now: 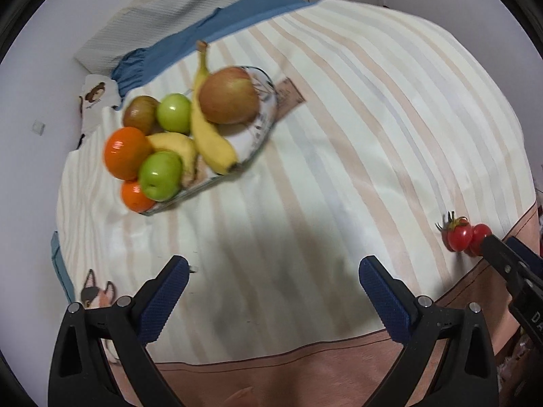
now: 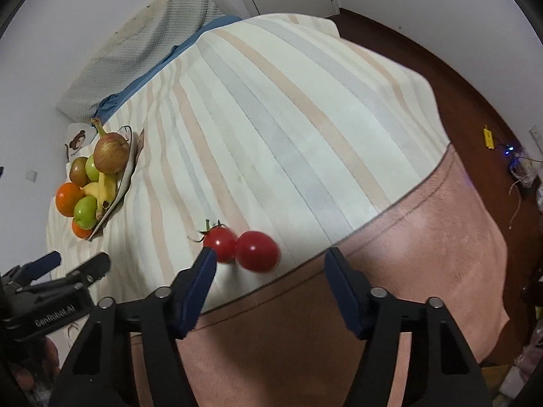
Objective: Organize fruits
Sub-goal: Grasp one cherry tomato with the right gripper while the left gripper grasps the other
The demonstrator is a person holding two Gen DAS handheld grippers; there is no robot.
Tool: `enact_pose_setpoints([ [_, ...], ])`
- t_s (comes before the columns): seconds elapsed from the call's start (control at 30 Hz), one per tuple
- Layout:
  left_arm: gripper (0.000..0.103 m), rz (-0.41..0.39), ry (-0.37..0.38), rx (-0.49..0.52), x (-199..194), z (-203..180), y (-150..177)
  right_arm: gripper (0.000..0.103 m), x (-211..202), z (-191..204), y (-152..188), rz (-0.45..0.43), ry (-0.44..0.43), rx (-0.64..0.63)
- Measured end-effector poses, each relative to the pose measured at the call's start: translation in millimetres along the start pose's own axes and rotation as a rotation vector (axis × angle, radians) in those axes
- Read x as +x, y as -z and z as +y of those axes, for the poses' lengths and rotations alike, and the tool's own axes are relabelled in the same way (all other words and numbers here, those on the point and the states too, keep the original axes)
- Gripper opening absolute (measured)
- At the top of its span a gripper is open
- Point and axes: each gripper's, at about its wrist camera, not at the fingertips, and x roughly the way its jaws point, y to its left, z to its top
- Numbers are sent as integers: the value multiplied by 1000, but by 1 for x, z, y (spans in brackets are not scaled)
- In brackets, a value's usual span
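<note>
Reaching for two tomatoes [image 2: 242, 249] at the bed's [image 2: 288, 108] near edge, right gripper [image 2: 269, 264] unclenched, empty; left gripper [image 1: 273, 271] likewise; plate [image 1: 263, 125] near the headboard already heaped with fruit

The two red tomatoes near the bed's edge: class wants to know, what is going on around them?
A person holds a gripper in each hand over a striped bed cover. The right gripper is at the two tomatoes, jaws apart, gripping neither. The left gripper is open over bare cover, holding nothing. The other fruit, among it an apple, bananas and oranges, is piled on a plate further off.
</note>
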Motion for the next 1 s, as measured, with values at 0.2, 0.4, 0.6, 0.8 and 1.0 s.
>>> enact_pose_setpoints([
  [0.2,103,42,28,5,13,-10,-3,55,22,2,-5,14,-111,-7],
  [0.4,103,62,64,7,17,-17,-7,42,27,9,-9,3,-160,-28],
  [0.6,103,67,105,38,13,-36,-10,31,21,4,-6,-2,-163,-26],
  [0.8,99,54,174,117,6,-70,-17,31,5,-13,-5,-32,-136,2],
  [1.0,86,49,226,254,6,-117,-23,31,-4,-41,-1,-41,-91,54],
])
